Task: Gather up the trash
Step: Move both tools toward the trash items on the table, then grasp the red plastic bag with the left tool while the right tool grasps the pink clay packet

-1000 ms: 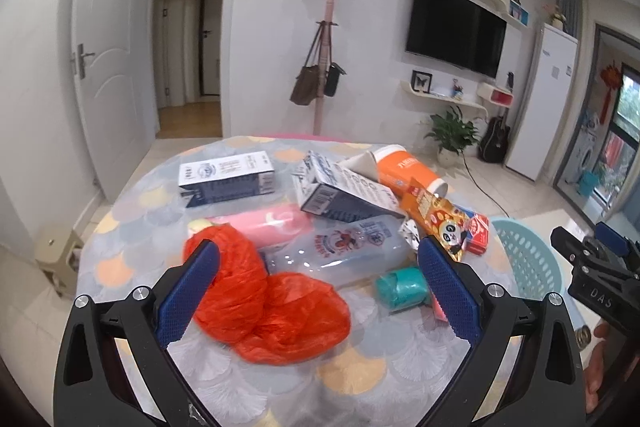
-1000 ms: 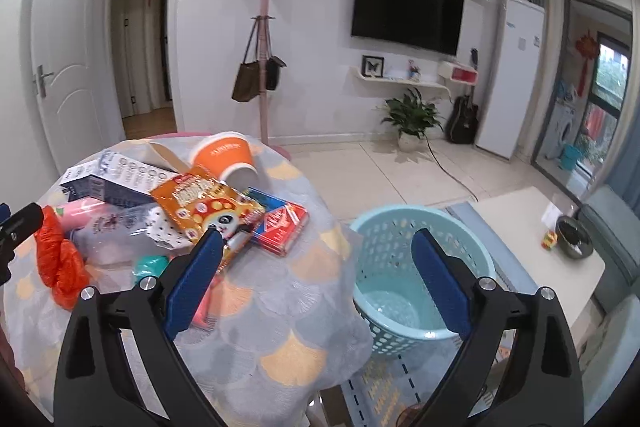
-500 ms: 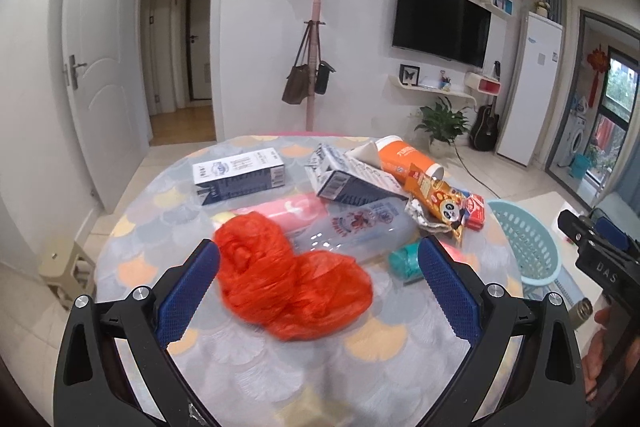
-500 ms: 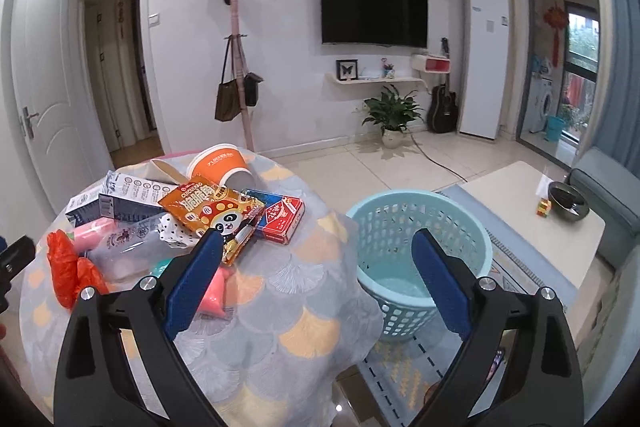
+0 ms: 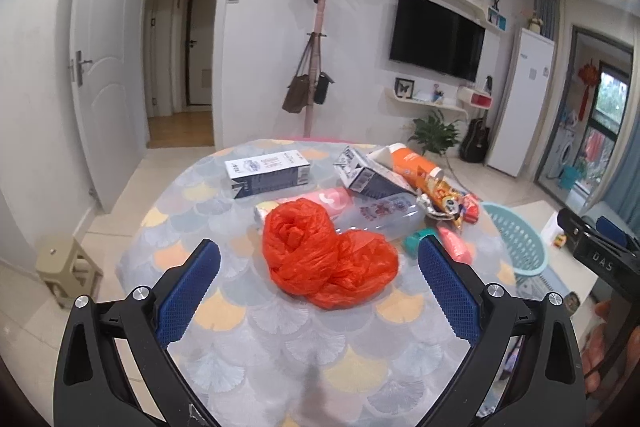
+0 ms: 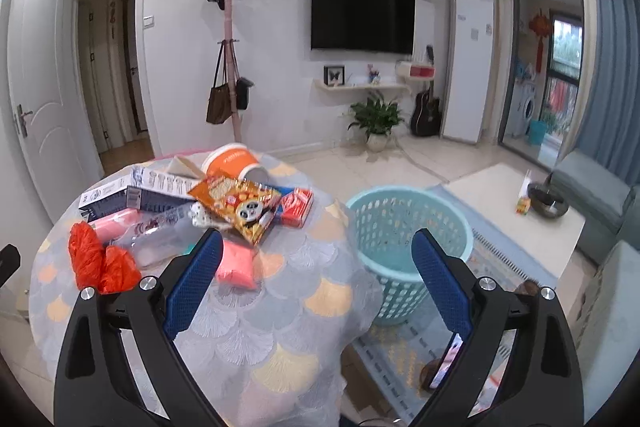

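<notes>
1. Round table [image 5: 280, 339], draped in a smooth grey cloth printed with fan-shaped scales in grey, yellow and orange; it carries all the trash.
2. Red plastic bag [image 5: 326, 259]: thin, glossy, crumpled into two lobes, lying mid-table, just ahead of the left gripper [image 5: 318, 291].
3. Clear plastic bottle [image 5: 380, 215], on its side, touching the bag's far edge; pink soft pack [image 5: 332, 197] beside it.
4. Two long white-and-navy cartons: one [image 5: 268, 173] flat at the far left, one [image 5: 368, 175] with its spout end torn open.
5. Orange paper cup [image 6: 234, 163], tipped over, mouth toward the basket side.
6. Panda-print snack bag [image 6: 240, 205], foil, flattened; red card box [image 6: 296, 205] just beside it; small pink packet [image 6: 236, 265] nearer the right gripper [image 6: 316, 279]; teal roll [image 5: 414, 239], partly hidden.
7. Light-blue plastic basket [image 6: 408, 227], lattice-walled, on the floor just beside the table; nothing clear shows inside it.
8. Left gripper: blue textured pads spread wide, holding nothing, above the table's near part.
9. Right gripper: fingers spread wide, empty, over the table edge and the basket.
10. Change over the last second: both cameras have drawn back and risen; the bag looks smaller between the left fingers, and more cloth shows in front.
11. Background: white walls, wall television, coat stand, panda clock.
</notes>
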